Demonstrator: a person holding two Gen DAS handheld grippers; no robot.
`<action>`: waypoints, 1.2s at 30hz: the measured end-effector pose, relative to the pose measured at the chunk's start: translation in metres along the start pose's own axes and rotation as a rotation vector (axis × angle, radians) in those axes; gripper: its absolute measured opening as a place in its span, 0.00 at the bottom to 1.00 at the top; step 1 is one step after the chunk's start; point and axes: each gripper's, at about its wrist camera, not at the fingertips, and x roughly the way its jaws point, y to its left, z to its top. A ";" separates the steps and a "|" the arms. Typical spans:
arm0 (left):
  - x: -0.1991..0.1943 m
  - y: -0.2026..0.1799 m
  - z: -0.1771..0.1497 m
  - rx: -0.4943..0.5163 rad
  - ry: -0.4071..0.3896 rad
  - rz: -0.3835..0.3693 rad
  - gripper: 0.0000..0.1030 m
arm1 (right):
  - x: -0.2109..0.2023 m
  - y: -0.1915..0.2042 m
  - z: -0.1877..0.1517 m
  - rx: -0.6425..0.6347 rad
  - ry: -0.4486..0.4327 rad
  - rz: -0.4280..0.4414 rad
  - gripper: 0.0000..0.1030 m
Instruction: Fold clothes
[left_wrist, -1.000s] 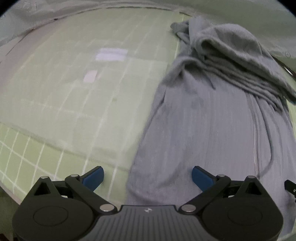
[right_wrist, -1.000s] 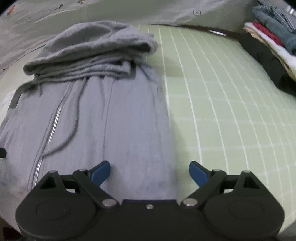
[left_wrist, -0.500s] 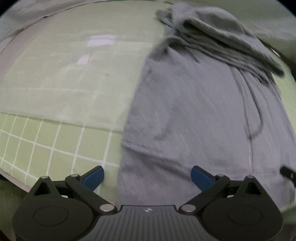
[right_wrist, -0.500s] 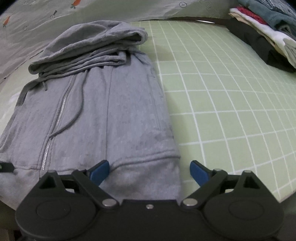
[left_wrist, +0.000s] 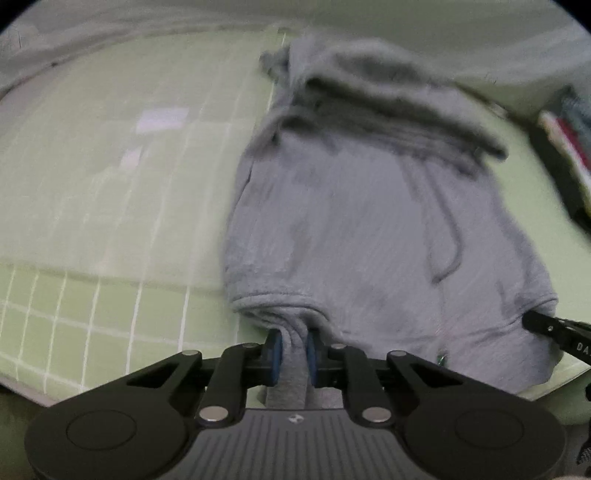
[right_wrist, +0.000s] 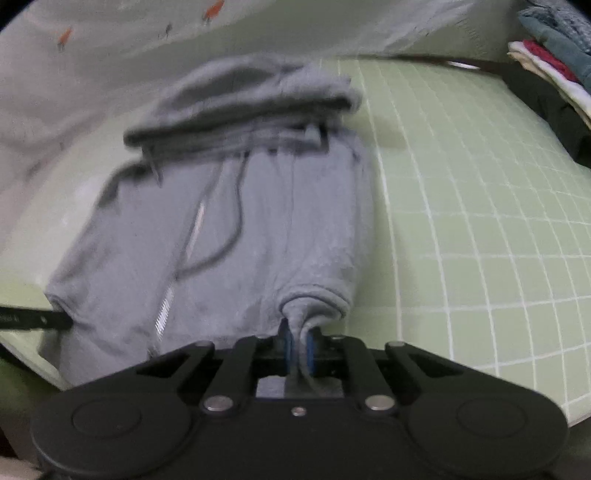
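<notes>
A grey zip hoodie (left_wrist: 369, 229) (right_wrist: 236, 221) lies on a green gridded mat (left_wrist: 110, 229) (right_wrist: 480, 206), hood bunched at the far end, drawstring and zipper showing. My left gripper (left_wrist: 293, 349) is closing on the hem's near left corner, and the blue pads pinch a fold of grey cloth. My right gripper (right_wrist: 299, 347) is shut on the hem's near right corner, with the cloth gathered between its pads. Each gripper's black tip shows in the other's view: the right gripper's (left_wrist: 554, 332) at the right edge, the left gripper's (right_wrist: 33, 317) at the left edge. Both hem corners are lifted and puckered.
A stack of folded clothes (right_wrist: 546, 55) (left_wrist: 569, 147) sits at the far right, with a dark garment under it. A pale patterned sheet (right_wrist: 110, 48) lies behind the mat. The mat's near edge (left_wrist: 92, 369) runs just below the grippers.
Both grippers went from wide open over the hoodie to clamped on its hem corners. They have drawn back and up, and the hem is now bunched and raised off the mat.
</notes>
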 end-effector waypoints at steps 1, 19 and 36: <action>-0.006 -0.001 0.007 -0.008 -0.026 -0.016 0.14 | -0.005 -0.001 0.006 0.005 -0.022 0.008 0.08; -0.036 0.007 0.189 -0.071 -0.436 -0.157 0.03 | -0.021 -0.019 0.173 0.182 -0.398 0.099 0.08; 0.097 0.050 0.250 -0.249 -0.229 -0.009 0.79 | 0.105 -0.063 0.260 0.119 -0.309 -0.178 0.83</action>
